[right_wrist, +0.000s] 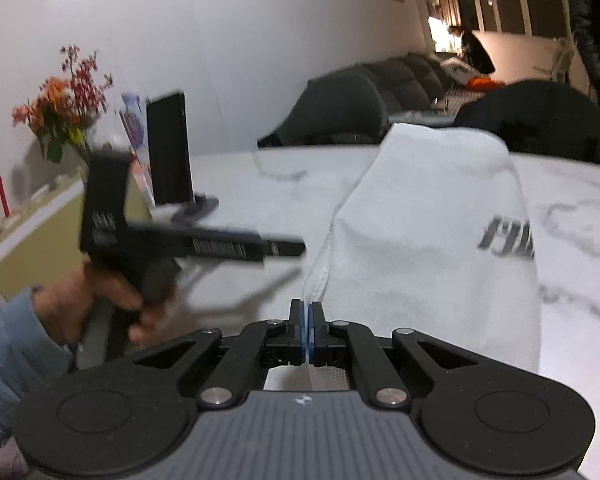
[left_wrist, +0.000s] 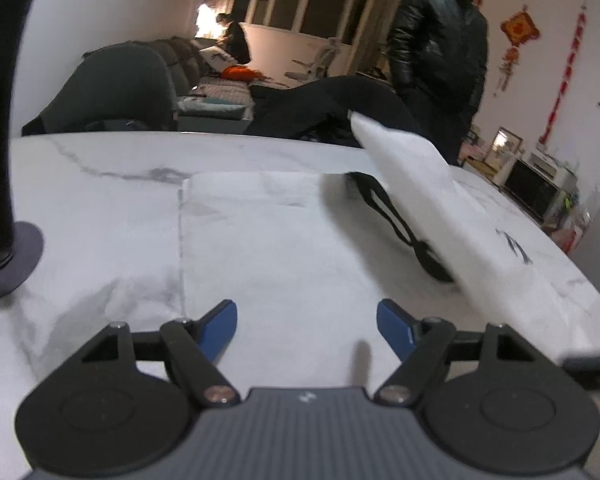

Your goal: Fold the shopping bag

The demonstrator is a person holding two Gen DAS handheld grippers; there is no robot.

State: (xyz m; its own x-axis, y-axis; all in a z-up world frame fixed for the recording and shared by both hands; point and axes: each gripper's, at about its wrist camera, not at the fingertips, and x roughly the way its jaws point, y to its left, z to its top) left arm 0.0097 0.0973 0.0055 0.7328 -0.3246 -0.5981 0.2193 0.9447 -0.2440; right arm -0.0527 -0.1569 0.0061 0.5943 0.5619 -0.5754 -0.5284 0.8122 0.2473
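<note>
The white shopping bag (left_wrist: 284, 248) lies flat in the middle of the marble table (left_wrist: 100, 184). The right gripper (right_wrist: 309, 320) pinches one bag edge and holds that side up. The left gripper (left_wrist: 306, 326) is wide apart over the bag, holding nothing. A black stand (left_wrist: 0, 140) sits near the left edge. A dark chair (left_wrist: 112, 88) waits behind the far edge.

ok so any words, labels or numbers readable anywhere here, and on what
Nothing reads cleanly.
Shopping bag: dark block print, too blurred and cut off by a fold to read.
Left gripper: white marks along its side, motion blurred.
Right gripper, shut on the bag's hem: a small logo only, no words.
Red wall hanging: too small to read.
</note>
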